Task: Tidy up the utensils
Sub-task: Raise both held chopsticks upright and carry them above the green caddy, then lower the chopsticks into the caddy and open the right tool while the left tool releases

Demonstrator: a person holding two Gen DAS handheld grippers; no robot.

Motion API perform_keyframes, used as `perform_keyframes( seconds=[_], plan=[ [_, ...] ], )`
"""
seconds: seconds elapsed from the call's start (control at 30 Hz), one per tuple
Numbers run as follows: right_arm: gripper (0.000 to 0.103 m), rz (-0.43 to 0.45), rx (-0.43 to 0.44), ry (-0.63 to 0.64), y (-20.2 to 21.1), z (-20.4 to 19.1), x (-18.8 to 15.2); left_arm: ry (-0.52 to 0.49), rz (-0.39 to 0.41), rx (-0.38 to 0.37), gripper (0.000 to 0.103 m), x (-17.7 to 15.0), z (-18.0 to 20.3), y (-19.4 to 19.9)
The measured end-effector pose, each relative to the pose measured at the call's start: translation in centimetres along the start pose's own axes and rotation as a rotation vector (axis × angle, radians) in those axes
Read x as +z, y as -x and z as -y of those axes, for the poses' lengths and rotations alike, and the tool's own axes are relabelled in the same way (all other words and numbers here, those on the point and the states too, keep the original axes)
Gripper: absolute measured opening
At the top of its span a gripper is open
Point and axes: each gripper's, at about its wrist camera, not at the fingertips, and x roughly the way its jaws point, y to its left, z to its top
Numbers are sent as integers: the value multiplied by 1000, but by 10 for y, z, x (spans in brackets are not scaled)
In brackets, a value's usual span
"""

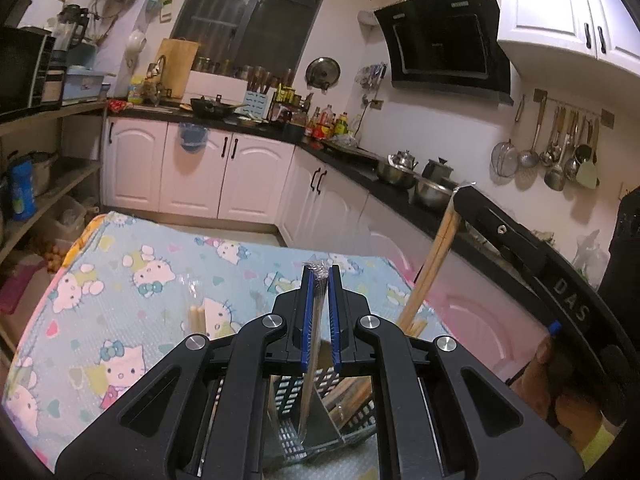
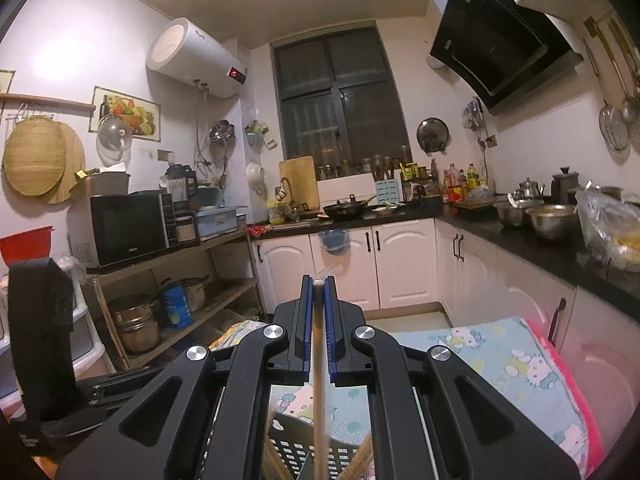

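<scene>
L claw pinching wrapped utensil; R claw pinching chopsticks. Both over black holder. Keep upright, lower tips into slots w/o snagging, then release.

Left wrist view: the basket shows only through gaps in the left claw body; rim & base hidden, bottom cut by pic edge. Item pinched there is wrapped in clear film; too thin & glary to tell what it is, lower end lost behind the claw. Chopsticks held by the right claw: top end hidden in its fingers, lower end behind the left claw's frame. Second pair of sticks on the surface half covered. Hand at right edge cut off, blurred.

Right wrist view: stick blurred, its bottom cut off by the frame.
</scene>
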Motion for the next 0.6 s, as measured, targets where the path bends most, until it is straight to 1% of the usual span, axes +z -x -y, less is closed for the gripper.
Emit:
perform_keyframes(
  seconds=[0.3,0.6],
  plan=[
    [6,-43,-13,-26,-15,7,-24,-8,-36,27,2,-15,-7,-10],
    [6,-115,-45,-12,-24,5,-42,-31,-60,52,2,-30,-9,-14]
  ],
)
